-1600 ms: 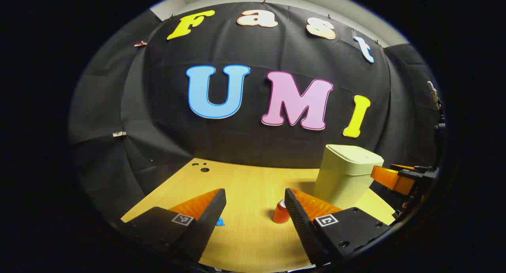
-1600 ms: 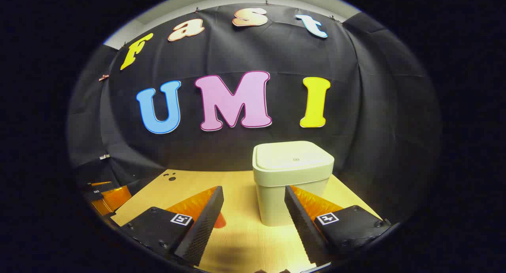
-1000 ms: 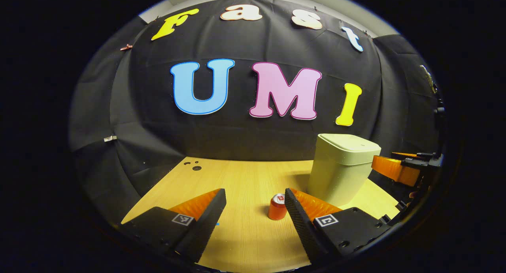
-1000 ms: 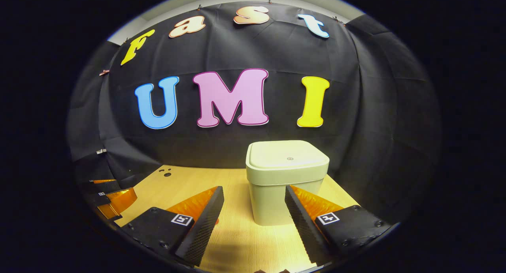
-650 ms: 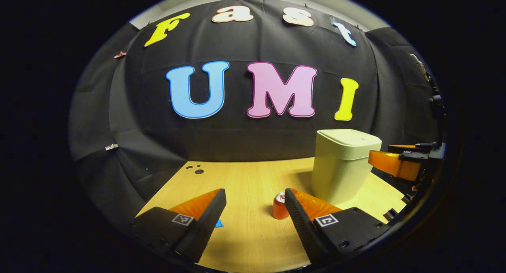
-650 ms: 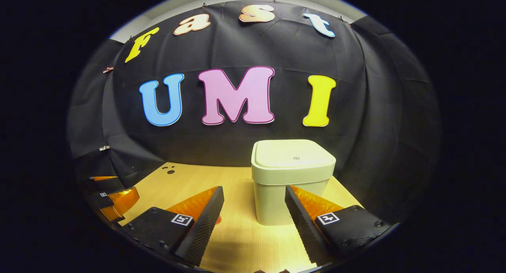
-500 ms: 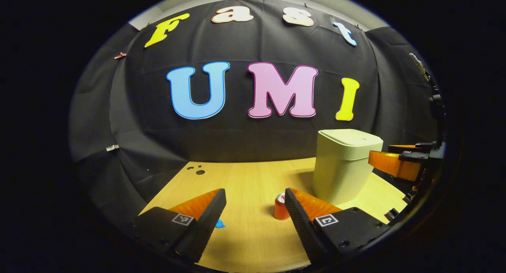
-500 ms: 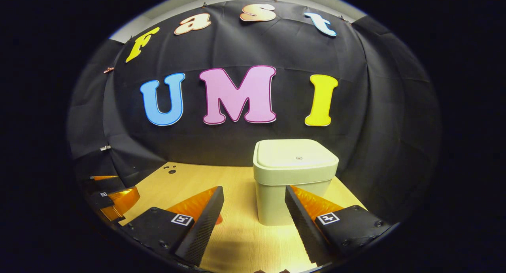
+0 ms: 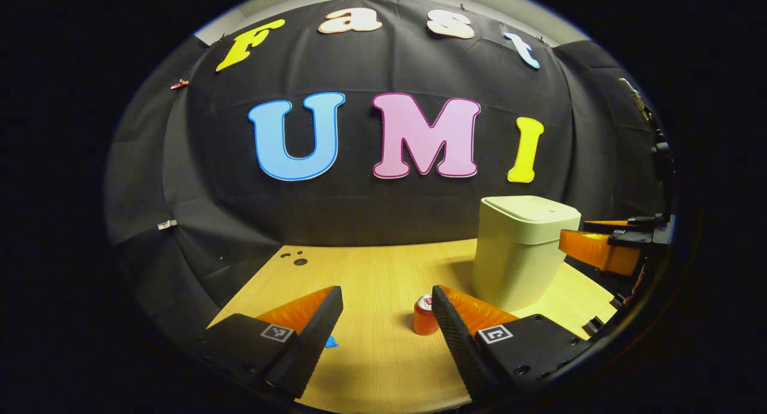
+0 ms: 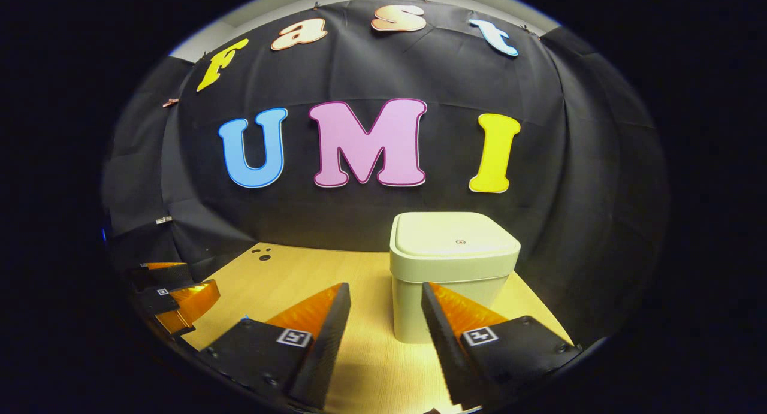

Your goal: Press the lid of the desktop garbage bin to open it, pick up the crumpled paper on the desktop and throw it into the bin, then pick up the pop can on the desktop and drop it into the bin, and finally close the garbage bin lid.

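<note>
The pale green bin (image 9: 519, 252) stands on the wooden table at the right, its lid (image 10: 454, 239) down flat. An orange-red pop can (image 9: 424, 320) stands upright in front of the bin, just left of my left gripper's right finger. A scrap of blue crumpled paper (image 9: 331, 342) peeks out beside that gripper's left finger. My left gripper (image 9: 386, 294) is open and empty above the table's near part. My right gripper (image 10: 385, 289) is open and empty, hovering short of the bin (image 10: 449, 294), below lid height. In the left gripper view the right gripper (image 9: 599, 252) reaches in from the right, beside the bin.
The wooden tabletop (image 9: 359, 270) runs back to the black cloth wall, with small dark holes (image 9: 296, 259) at its far left corner. The left gripper (image 10: 180, 300) shows at the left edge of the right gripper view.
My right gripper's fingers have drawn slightly closer together and its view has drifted a little left. The left gripper has steadied after a small rise; bin, can and paper have not moved.
</note>
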A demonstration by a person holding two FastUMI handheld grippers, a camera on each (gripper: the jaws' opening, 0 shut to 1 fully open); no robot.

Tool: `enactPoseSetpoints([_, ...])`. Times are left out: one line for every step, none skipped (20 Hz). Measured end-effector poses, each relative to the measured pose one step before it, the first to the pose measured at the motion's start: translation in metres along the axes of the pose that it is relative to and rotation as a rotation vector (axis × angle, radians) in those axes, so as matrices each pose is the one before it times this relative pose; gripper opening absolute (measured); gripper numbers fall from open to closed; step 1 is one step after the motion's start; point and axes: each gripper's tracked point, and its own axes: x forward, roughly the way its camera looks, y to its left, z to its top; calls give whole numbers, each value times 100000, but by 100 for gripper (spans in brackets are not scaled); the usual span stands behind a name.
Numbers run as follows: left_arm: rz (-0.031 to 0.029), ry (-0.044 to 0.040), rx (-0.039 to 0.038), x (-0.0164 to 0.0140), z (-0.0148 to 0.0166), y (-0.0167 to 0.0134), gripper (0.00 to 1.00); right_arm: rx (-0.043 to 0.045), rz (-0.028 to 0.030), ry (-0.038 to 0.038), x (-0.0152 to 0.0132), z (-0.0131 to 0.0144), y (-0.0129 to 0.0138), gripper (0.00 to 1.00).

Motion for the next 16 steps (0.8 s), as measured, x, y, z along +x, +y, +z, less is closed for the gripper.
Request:
enactPoseSetpoints([-346, 79, -125, 85, -98, -87, 95, -557, -282, -38, -131, -51, -135, 70])
enactPoseSetpoints([-221, -45, -166, 62, 59, -61, 96, -615, -448, -175, 79, 110, -112, 52])
enactPoseSetpoints([-158, 163, -129, 82, -172, -48, 95, -690, -892, -458, 82, 218, -263, 42])
enactPoseSetpoints([-116, 390, -35, 32, -112, -10, 95, -364, 354, -110, 120, 22, -53, 32])
enactPoseSetpoints([-193, 242, -199, 15, -138, -59, 95, 165, 1432, 850, 42, -117, 319, 25])
enactPoseSetpoints([-30, 5, -219, -19, 12, -47, 95, 706, 1591, 337, 10, -174, 246, 17])
enactPoseSetpoints([20, 234, -70, 75, -87, 33, 96, -164, 35, 109, -576, 90, 83, 16])
enactPoseSetpoints([142, 154, 80, 51, -68, 65, 95, -224, 194, -61, 354, -120, -113, 1])
enactPoseSetpoints([285, -8, 0, -14, -148, 73, 96, -1016, 1378, 546, -123, 189, 33, 14])
enactPoseSetpoints([81, -18, -159, 11, 31, 27, 95, 542, 1619, 999, 410, -541, 345, 6])
enactPoseSetpoints([-54, 27, -139, 85, -101, -126, 96, 1341, 1940, 1095, -245, -142, 471, 6])
enactPoseSetpoints([-128, 71, 537, -42, -55, -75, 96, 870, 1036, 1192, 192, -268, -25, 5])
enactPoseSetpoints([95, -50, 751, -35, -257, -30, 95, 188, 556, 357, -11, -48, -107, 5])
enactPoseSetpoints([-128, 199, 241, -60, -130, -97, 96, -43, -137, 431, -2, 57, -181, 5])
enactPoseSetpoints([-384, 268, -114, 88, -243, -220, 96, -577, -577, 511, -21, -1, -141, 5])
enactPoseSetpoints([99, 374, -186, -1, -21, -78, 95, -614, -468, 281, 157, -45, -165, 5])
